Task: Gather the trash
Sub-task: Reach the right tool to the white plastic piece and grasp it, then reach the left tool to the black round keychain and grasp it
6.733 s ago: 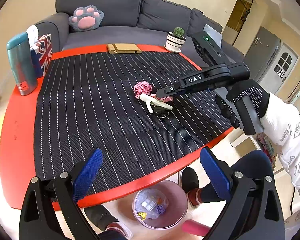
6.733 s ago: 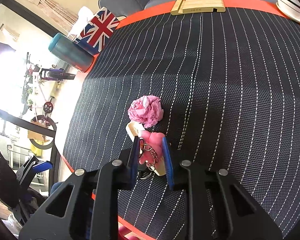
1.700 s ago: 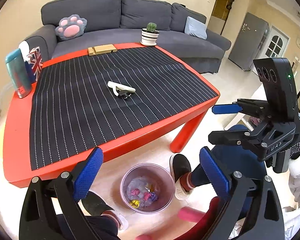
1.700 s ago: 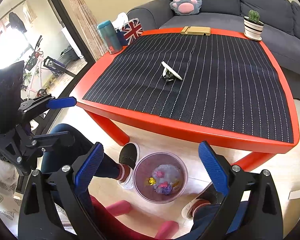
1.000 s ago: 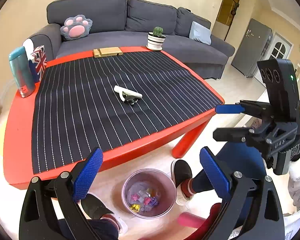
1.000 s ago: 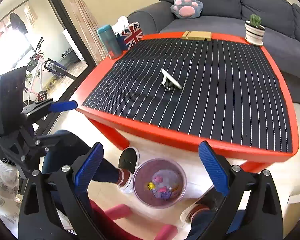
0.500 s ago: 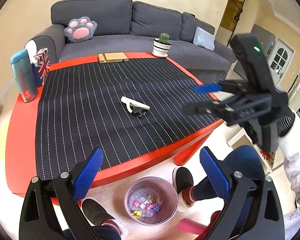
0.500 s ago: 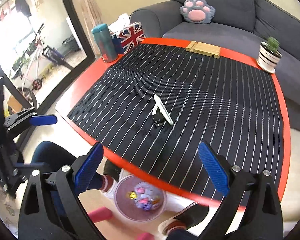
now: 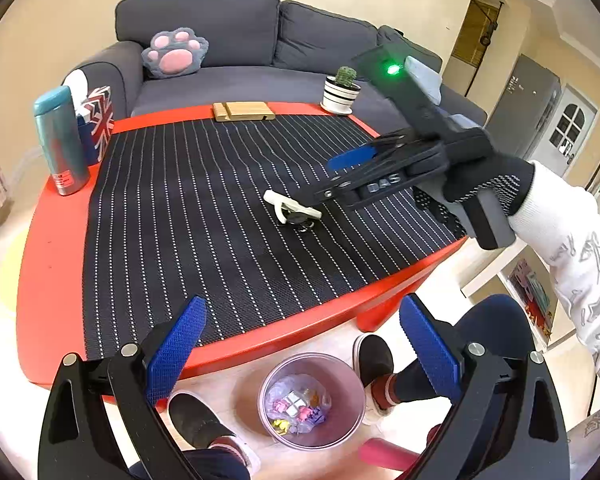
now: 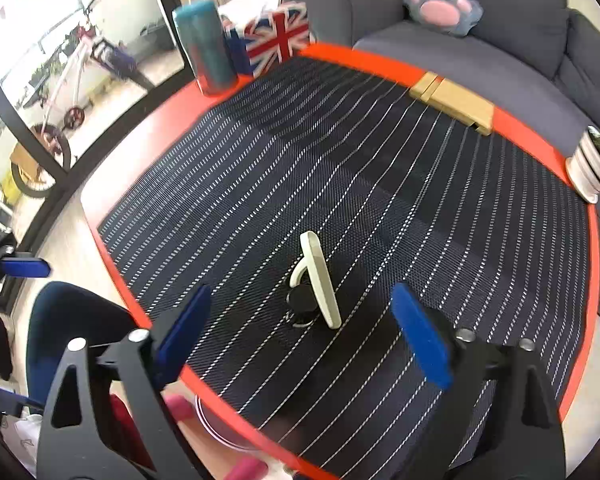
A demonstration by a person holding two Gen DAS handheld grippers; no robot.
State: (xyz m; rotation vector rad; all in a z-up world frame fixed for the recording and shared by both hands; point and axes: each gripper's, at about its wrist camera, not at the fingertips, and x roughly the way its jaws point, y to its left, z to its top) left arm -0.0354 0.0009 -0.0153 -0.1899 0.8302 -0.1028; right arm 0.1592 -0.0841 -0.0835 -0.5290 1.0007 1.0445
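Observation:
A cream key fob with a black keyring [image 9: 294,210] lies mid-table on the striped black mat [image 9: 180,200]; it also shows in the right wrist view [image 10: 318,280]. My right gripper [image 10: 300,330] is open and empty, hovering just in front of the fob; in the left wrist view it [image 9: 340,176] reaches over the table above the fob. My left gripper [image 9: 300,344] is open and empty, held off the table's front edge above a pink trash bin [image 9: 312,400] that holds crumpled coloured scraps on the floor.
On the red table [image 9: 48,280] stand a teal bottle [image 9: 58,140], a Union Jack tissue box [image 9: 98,120], a wooden phone stand [image 9: 242,111] and a potted cactus [image 9: 342,90]. A grey sofa [image 9: 240,40] lies behind. The person's feet flank the bin.
My right gripper has swung from beside the bin up over the table toward the key fob. The pink crumpled trash seen earlier by the fob is off the table. The left gripper stays put.

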